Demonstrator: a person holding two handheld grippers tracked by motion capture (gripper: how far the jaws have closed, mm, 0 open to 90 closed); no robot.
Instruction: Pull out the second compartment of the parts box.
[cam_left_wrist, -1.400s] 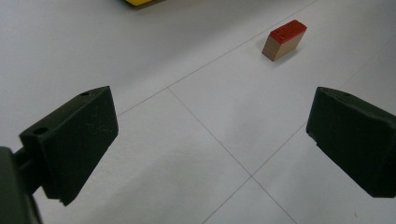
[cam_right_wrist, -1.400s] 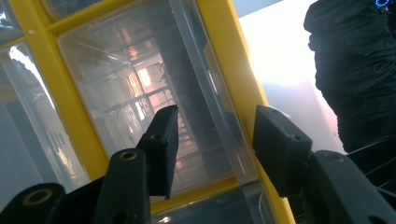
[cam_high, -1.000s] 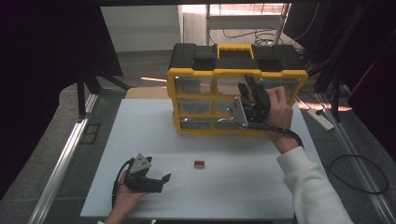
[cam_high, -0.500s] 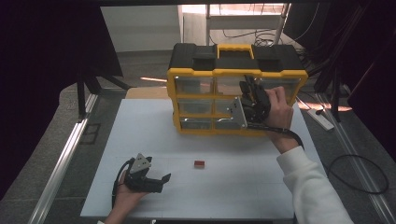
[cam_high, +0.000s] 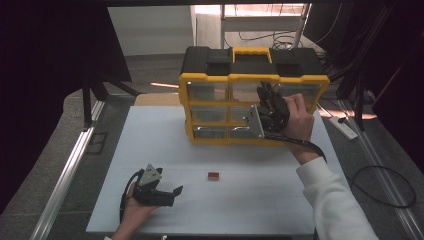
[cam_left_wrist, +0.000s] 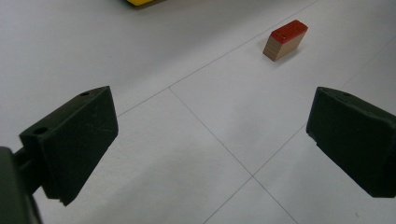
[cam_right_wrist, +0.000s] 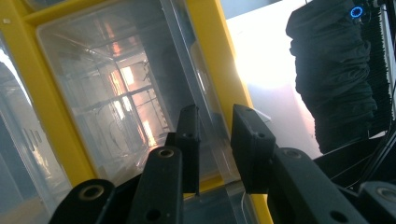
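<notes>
No brand, label or writing can be read on anything here. Nearest the person, the left gripper (cam_high: 172, 192) lies low over the white table (cam_high: 260, 200) at its near left, held in the left hand (cam_high: 134, 207). Its two jaws stand wide apart with nothing between them; in the left gripper view bare table shows in the gap. One block (cam_high: 213, 175), red on top with pale wooden sides, lies alone near the middle of the table, well ahead of that gripper and apart from it; in the left gripper view it sits beyond the jaws, up and to the right (cam_left_wrist: 285, 39).

Farther off, one yellow and black cabinet (cam_high: 200, 80) stands at the far side of the table, with clear drawers in three rows; how many there are in all I cannot tell, since the right hand (cam_high: 297, 120) covers part of the front. The right gripper (cam_high: 266, 94) is raised against the cabinet's right side. Its jaws have just been closing and now stand narrow, with the clear lip of a drawer (cam_right_wrist: 116, 93) between them, as the right gripper view shows. Whether the pads already press on that lip I cannot tell.
</notes>
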